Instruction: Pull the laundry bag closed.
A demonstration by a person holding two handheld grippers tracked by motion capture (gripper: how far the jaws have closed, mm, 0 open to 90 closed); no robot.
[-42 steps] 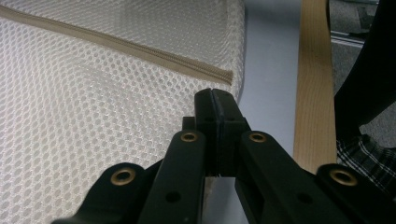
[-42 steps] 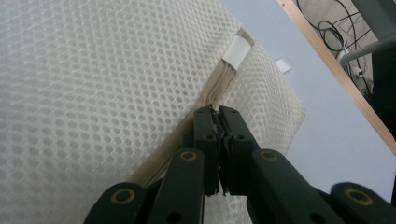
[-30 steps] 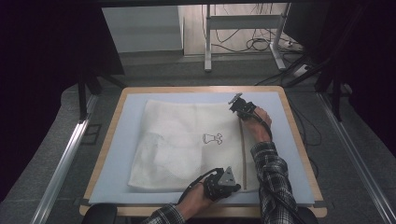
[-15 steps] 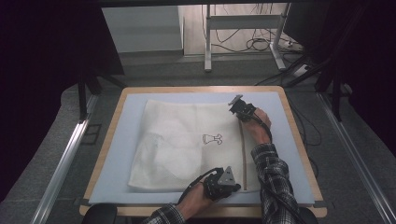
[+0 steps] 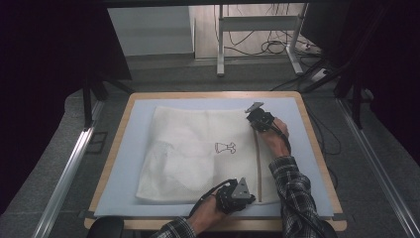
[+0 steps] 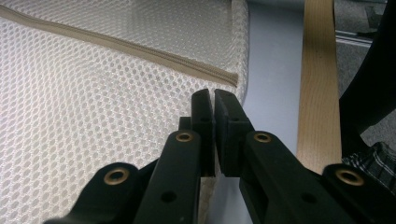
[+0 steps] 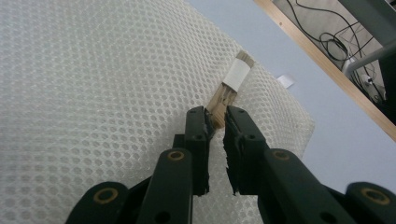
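Observation:
A white mesh bag (image 5: 198, 153) with a small dark print (image 5: 225, 147) lies flat on the pale blue mat (image 5: 133, 148). Its tan zipper (image 5: 257, 163) runs near its right side. My left gripper (image 5: 250, 197) sits at the zipper's near end (image 6: 224, 77). In the left gripper view its jaws (image 6: 214, 100) stand all but shut, having just eased apart a hair. A thin slit shows and no cloth in it. My right gripper (image 5: 253, 118) is at the zipper's far end. Its jaws (image 7: 216, 119) have just been opening, with the tan zipper end (image 7: 226, 93) between the tips.
A wooden rim (image 5: 317, 148) frames the mat. A white tab (image 7: 236, 72) wraps the zipper end, and a scrap of white (image 7: 286, 81) lies on the mat beyond it. A metal stand (image 5: 220, 39) and cables (image 5: 277, 47) are on the floor behind.
The right gripper has shifted only slightly at the zipper's far end. The bag and the left gripper lie as before.

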